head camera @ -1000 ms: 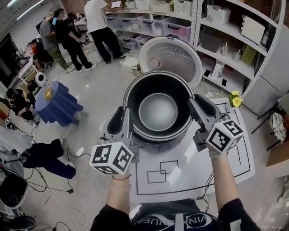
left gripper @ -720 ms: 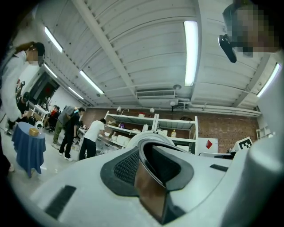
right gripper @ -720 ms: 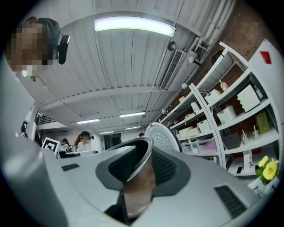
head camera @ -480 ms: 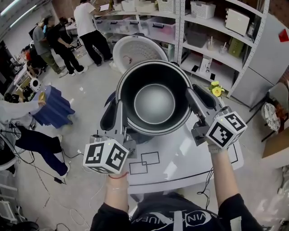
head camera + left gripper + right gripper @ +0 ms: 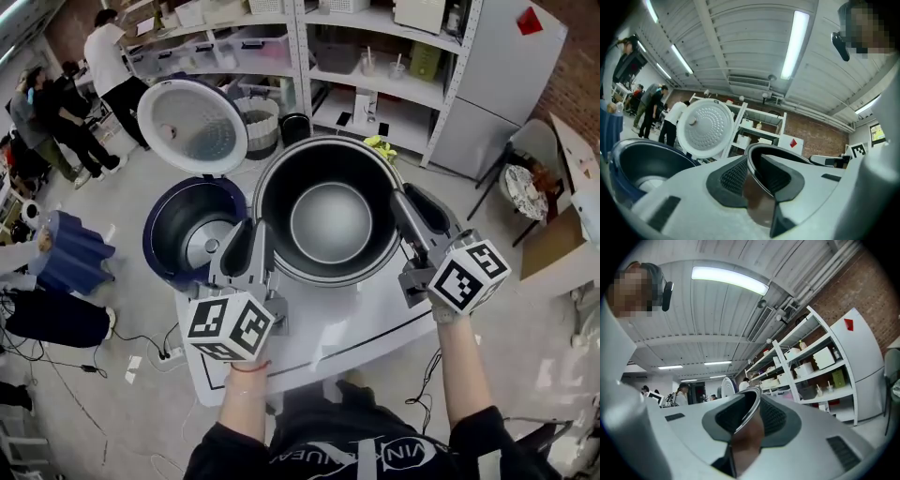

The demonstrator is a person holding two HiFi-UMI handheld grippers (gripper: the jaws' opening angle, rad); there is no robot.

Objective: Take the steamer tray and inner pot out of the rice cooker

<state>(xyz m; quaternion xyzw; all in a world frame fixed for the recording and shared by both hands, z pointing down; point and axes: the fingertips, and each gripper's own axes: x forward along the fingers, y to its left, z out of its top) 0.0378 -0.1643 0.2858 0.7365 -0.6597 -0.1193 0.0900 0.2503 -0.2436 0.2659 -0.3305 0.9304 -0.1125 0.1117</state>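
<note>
The dark inner pot (image 5: 330, 220) hangs in the air above the white table (image 5: 361, 323), held by its rim on both sides. My left gripper (image 5: 249, 251) is shut on the left rim (image 5: 761, 154), which sits between its ribbed pads. The jaws of my right gripper (image 5: 413, 214) are closing on the right rim (image 5: 749, 405), and its pads press on it. The pot looks empty. The blue rice cooker (image 5: 192, 230) stands to its left with its well bare and its white lid (image 5: 192, 127) up. I see no steamer tray.
Metal shelves (image 5: 375, 56) with boxes and a grey cabinet (image 5: 502, 80) fill the back. Several people (image 5: 103, 61) stand at the upper left. A blue-draped stand (image 5: 70, 258) is on the left, a chair (image 5: 525, 183) and a cardboard box (image 5: 553, 253) on the right.
Both grippers have carried the pot to the right, off the cooker. The cooker body and its raised lid now show apart at the left, with the well bare.
</note>
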